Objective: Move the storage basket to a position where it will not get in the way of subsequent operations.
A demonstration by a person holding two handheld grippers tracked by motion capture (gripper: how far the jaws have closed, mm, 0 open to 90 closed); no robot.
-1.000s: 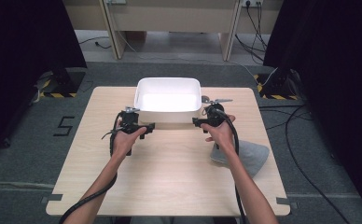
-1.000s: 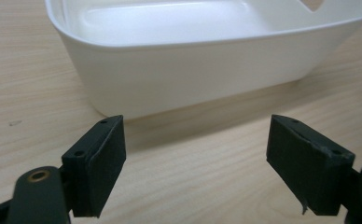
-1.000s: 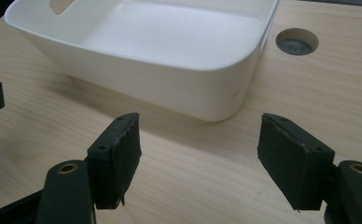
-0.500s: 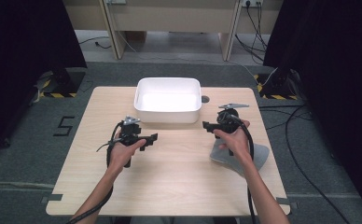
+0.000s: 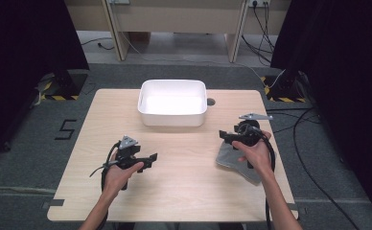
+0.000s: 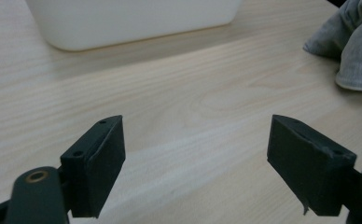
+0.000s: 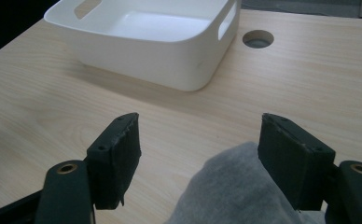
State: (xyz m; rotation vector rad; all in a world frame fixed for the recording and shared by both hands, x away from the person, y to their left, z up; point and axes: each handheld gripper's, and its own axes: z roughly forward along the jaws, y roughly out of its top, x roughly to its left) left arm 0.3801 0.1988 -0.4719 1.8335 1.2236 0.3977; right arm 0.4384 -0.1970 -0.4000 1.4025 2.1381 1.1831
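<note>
Count: 1 white bin [image 5: 172, 102], 1 grey cloth [image 5: 234, 160], 2 claws – left claw [image 5: 148, 159], right claw [image 5: 225, 136]. 1 counter [image 5: 184, 187] w/ 1 cable hole [image 5: 211, 101].

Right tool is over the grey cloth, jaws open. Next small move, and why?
Probably lower the right tool onto the grey cloth and close. Its jaws stand open with a cloth fold rising between them, not yet pinched. The white bin sits empty nearby, and the left tool is open over bare table, away from the cloth.
</note>
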